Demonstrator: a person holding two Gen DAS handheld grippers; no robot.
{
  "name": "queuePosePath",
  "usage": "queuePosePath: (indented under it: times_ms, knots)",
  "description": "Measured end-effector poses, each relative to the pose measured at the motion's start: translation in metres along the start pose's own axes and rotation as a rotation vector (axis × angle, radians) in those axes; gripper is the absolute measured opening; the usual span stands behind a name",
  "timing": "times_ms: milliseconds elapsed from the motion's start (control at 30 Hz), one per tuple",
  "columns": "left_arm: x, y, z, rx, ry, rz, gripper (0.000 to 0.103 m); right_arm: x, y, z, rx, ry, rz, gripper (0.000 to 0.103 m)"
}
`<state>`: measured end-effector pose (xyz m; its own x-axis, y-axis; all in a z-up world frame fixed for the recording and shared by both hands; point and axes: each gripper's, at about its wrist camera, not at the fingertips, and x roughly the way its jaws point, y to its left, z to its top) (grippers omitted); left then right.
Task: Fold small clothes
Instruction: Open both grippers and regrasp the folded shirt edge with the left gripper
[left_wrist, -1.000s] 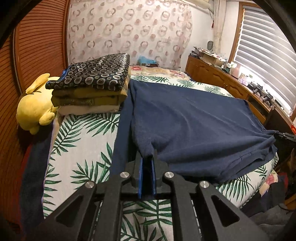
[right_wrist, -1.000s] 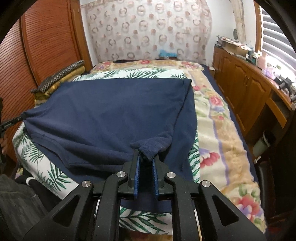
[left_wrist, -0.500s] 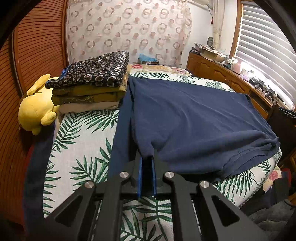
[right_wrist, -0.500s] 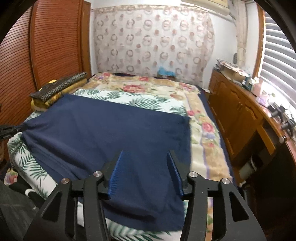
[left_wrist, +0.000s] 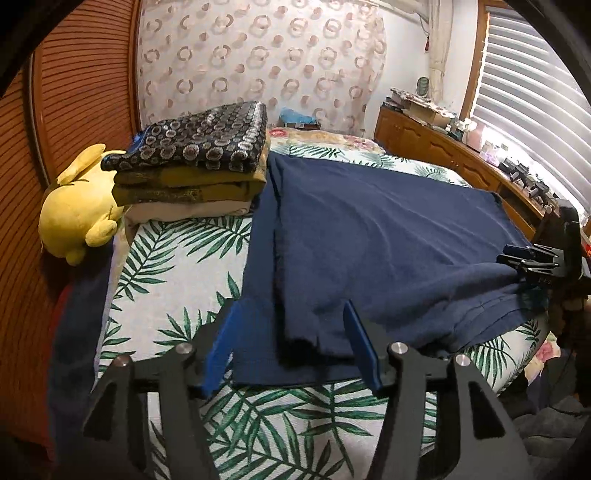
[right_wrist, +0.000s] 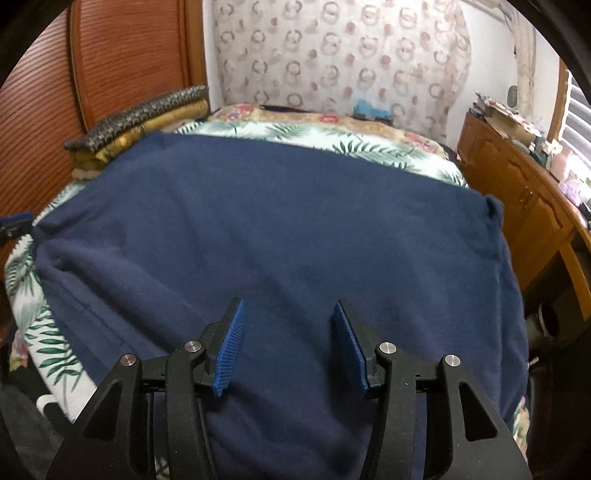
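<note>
1. landmark: navy garment (left_wrist: 388, 236), spread flat on the bed (left_wrist: 177, 280), which has a palm-leaf cover. all places below are given relative to it.
2. far left of the garment: yellow plush toy (left_wrist: 77, 214) at the bed's edge, against the wooden slatted wall (left_wrist: 74, 92).
3. just left of the garment's far corner: stack of folded clothes (left_wrist: 199, 162), ring-patterned dark piece on top, mustard pieces below, pale one at the bottom. the stack touches or nearly touches the garment's edge; cannot tell which.
4. garment's left side: a folded-over layer lies on a lower layer, a long straight edge running toward the camera.
5. left tool (left_wrist: 291, 350): released, blue pads spread wide, nothing between them. it hovers at the garment's near-left corner, the frayed corner lying between the pads without contact.
6. right wrist view: garment (right_wrist: 280, 229) fills most of the bed, surface smooth, a few soft creases at its left side.
7. right tool (right_wrist: 291, 347): released, ribbed blue pads apart, holding nothing, above the garment's near edge.
8. right of the garment: wooden cabinet (right_wrist: 517, 184) with cluttered top, beside the bed.
</note>
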<state>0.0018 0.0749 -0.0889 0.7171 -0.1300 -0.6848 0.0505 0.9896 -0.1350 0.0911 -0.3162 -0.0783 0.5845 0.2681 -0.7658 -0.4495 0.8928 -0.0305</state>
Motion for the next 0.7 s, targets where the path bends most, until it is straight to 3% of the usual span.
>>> queuePosePath:
  times_ms: [133,367,700]
  knots:
    - [0.010,0.006,-0.001,-0.012,0.019,0.028,0.057,0.001,-0.006,-0.001,0.016,0.016,0.006,0.065]
    - [0.027,0.017,-0.007,-0.042,0.058,0.036,0.057,0.003,-0.004,-0.004,0.003,0.015,-0.002,0.075]
    - [0.027,0.014,-0.005,-0.041,0.056,0.029,0.057,0.005,0.000,-0.002,0.000,0.016,0.003,0.077]
